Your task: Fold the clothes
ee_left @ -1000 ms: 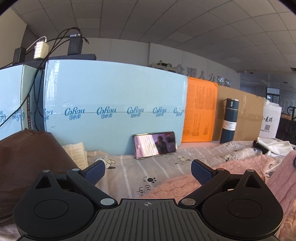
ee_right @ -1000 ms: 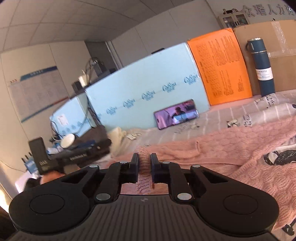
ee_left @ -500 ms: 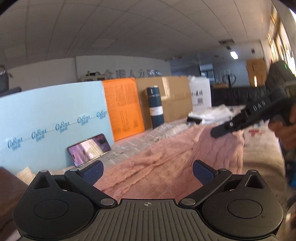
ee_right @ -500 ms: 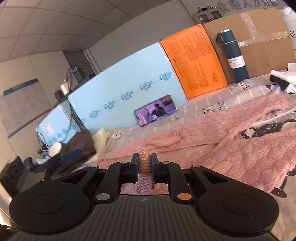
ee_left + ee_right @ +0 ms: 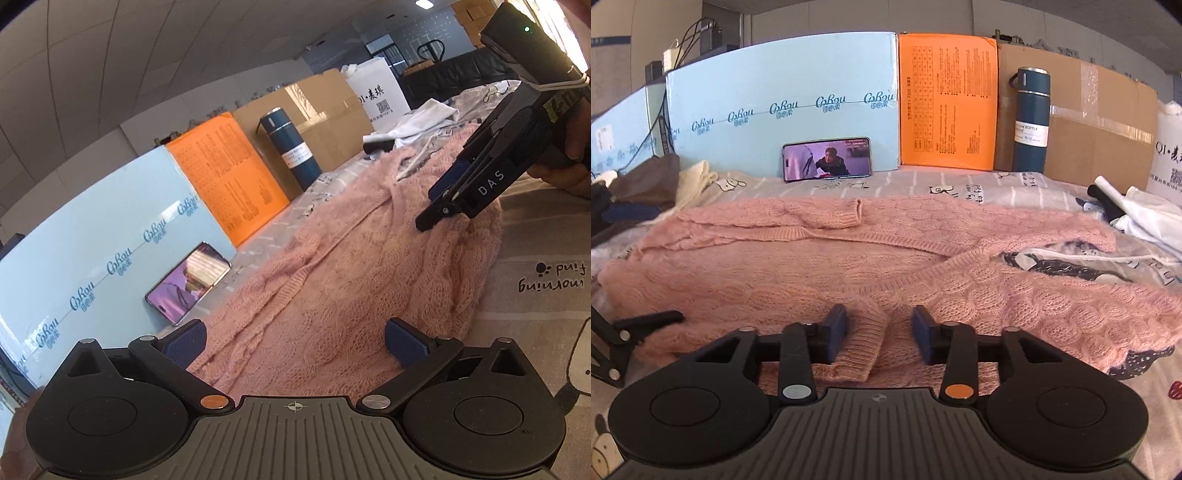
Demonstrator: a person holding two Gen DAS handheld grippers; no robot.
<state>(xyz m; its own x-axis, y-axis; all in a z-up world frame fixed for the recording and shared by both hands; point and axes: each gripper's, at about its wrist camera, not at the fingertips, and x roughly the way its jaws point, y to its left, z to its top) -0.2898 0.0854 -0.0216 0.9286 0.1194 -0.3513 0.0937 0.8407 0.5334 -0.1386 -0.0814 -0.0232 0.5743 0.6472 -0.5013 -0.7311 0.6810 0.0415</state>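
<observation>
A: Left wrist view first: what does the left gripper [image 5: 293, 341] have?

B: Nothing. Its jaws stand wide apart, with the pink knit sweater [image 5: 354, 280] lying between and beyond them on the printed bedsheet [image 5: 539, 236]. I'd judge it hovers just over the garment's left end rather than touching it.

A: And further right in that view?

B: The right gripper [image 5: 430, 210] comes in from the upper right, tip down over the sweater's front edge. From this side I can't tell its jaw gap.

A: Right wrist view, then.

B: There the sweater [image 5: 812, 266] spreads across the sheet, one sleeve [image 5: 827, 218] laid flat across the top. The right gripper [image 5: 879, 334] has its pads [image 5: 837, 328] parted, and the ribbed cuff [image 5: 858, 347] of the other sleeve lies loose between them, not pinched.

A: So which step is this?

B: My guess: sleeves are folded in across the body, and the body fold comes next.

A: What does that need?

B: Each gripper closing on an edge, probably the left end, then carrying it over together toward the right end, low and even so the loose sleeves don't slide out.
</observation>
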